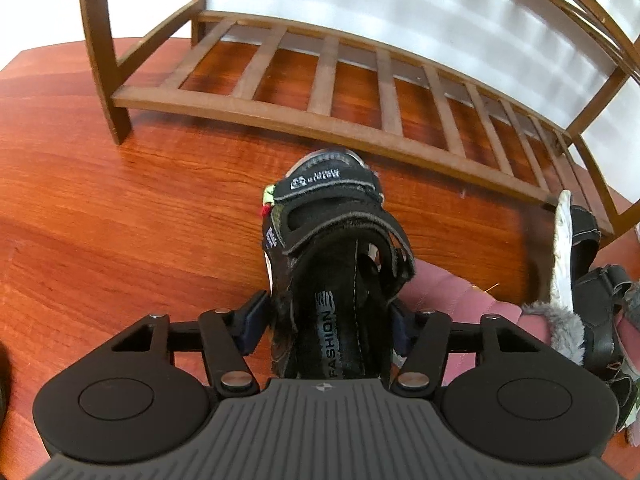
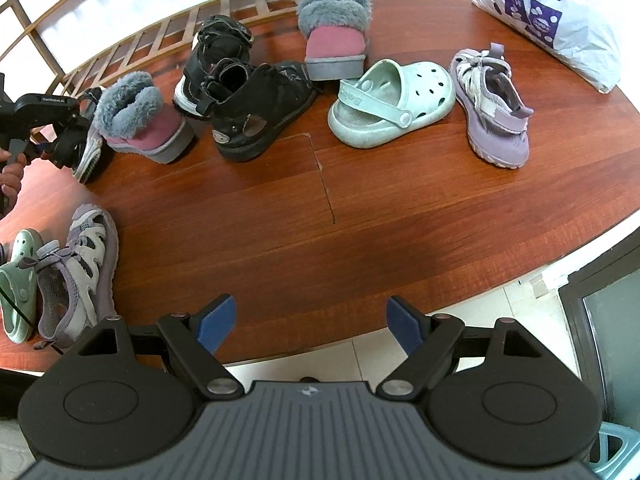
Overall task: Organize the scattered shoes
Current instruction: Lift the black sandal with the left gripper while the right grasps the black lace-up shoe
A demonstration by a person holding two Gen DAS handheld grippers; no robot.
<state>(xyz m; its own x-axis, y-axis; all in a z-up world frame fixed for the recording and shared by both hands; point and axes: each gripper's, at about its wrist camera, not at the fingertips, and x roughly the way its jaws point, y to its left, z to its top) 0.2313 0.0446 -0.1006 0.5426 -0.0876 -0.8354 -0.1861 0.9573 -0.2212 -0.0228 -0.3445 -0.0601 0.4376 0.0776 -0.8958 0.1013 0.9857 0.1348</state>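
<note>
The left gripper clamps a black sandal on the tabletop, rack at twelve o'clock; the right gripper hangs wide, empty.

A broad stretch of bare red-brown wooden tabletop lies open ahead of the right gripper; a fur-cuffed pink boot, black ankle boot and mint-green clog crowd the approach to the slatted wooden rack.
</note>
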